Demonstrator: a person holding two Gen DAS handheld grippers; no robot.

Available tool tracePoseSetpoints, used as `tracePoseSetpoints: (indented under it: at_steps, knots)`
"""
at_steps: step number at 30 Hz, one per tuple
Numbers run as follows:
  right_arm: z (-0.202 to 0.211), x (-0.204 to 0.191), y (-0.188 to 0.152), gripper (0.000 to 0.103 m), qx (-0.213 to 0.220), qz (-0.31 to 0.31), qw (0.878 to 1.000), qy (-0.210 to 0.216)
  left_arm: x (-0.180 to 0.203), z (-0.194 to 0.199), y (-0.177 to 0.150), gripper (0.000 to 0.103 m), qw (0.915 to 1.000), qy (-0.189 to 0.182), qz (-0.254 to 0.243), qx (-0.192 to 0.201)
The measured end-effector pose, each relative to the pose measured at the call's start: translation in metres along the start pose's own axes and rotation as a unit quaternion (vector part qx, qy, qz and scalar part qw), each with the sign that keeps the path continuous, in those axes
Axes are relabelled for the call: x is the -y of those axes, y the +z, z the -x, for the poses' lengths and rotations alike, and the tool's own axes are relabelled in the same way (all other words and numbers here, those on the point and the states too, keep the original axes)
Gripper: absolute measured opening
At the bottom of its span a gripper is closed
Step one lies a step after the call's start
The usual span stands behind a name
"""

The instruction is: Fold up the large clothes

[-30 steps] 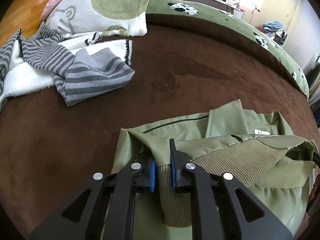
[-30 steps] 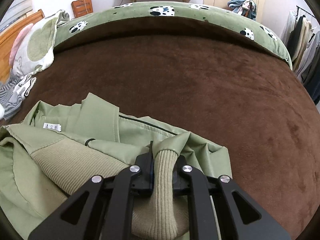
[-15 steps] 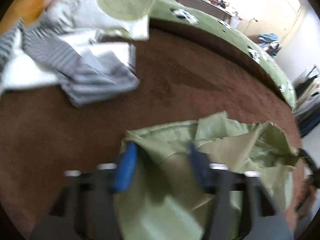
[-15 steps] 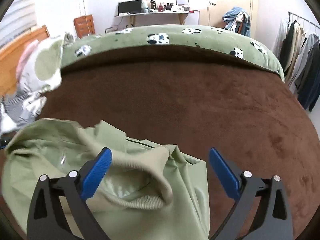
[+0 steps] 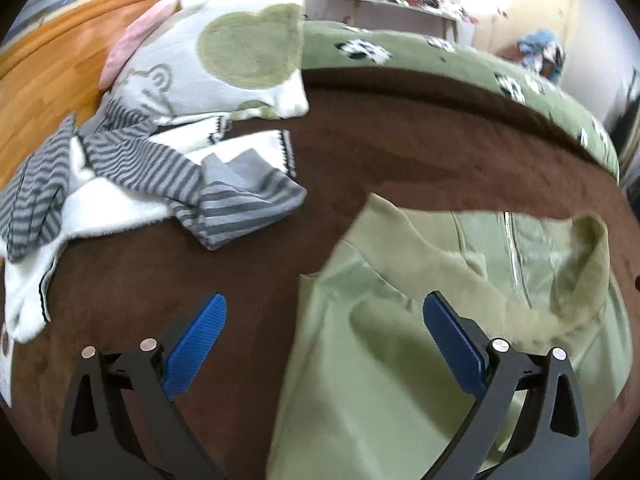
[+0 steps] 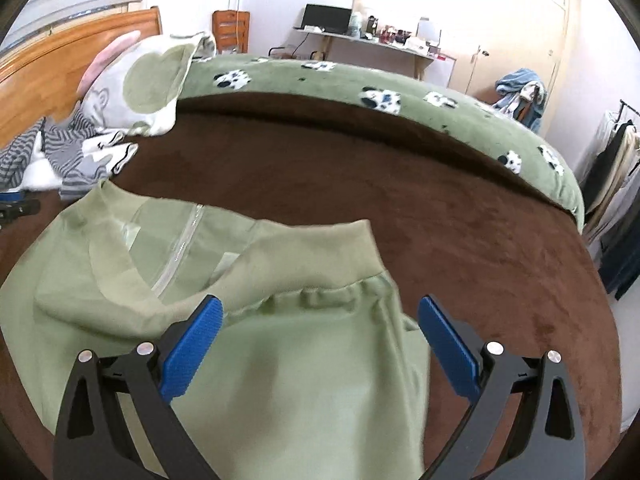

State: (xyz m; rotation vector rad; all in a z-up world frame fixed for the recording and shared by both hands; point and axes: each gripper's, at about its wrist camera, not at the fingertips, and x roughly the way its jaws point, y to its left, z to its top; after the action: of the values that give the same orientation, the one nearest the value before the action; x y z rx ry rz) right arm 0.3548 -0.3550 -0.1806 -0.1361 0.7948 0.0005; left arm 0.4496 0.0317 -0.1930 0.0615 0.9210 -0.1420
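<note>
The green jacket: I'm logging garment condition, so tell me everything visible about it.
The green jacket is pale olive, a smooth, slightly shiny fabric with ribbed knit bands and a light zipper running down its middle. It lies rumpled, partly folded, on the brown bedspread. Both the left gripper and right gripper are open above it, gripping nothing.

One green jacket (image 5: 400,380) — one striped garment (image 5: 168,176) — one pillow (image 5: 224,64).

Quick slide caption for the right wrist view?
Open right gripper above the green jacket on the brown bedspread.
</note>
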Motion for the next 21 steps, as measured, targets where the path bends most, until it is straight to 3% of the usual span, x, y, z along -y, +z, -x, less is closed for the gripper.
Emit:
tracePoseSetpoints:
  at_steps: [11,18,21]
  knots:
    - [-0.043,-0.012,-0.002,0.094,-0.022,-0.013,1.000,0.012,0.048,-0.060,0.015,0.097,0.9968,-0.013,-0.049,-0.062]
    - [-0.059,-0.013,-0.017,0.094,-0.035,-0.011,0.999,0.016,0.062,-0.093,-0.001,0.097,0.9914,-0.010,-0.087,-0.097]
    - [-0.062,-0.013,-0.024,0.094,-0.040,-0.013,0.999,0.018,0.059,-0.106,-0.004,0.088,0.9907,-0.023,-0.076,-0.110]
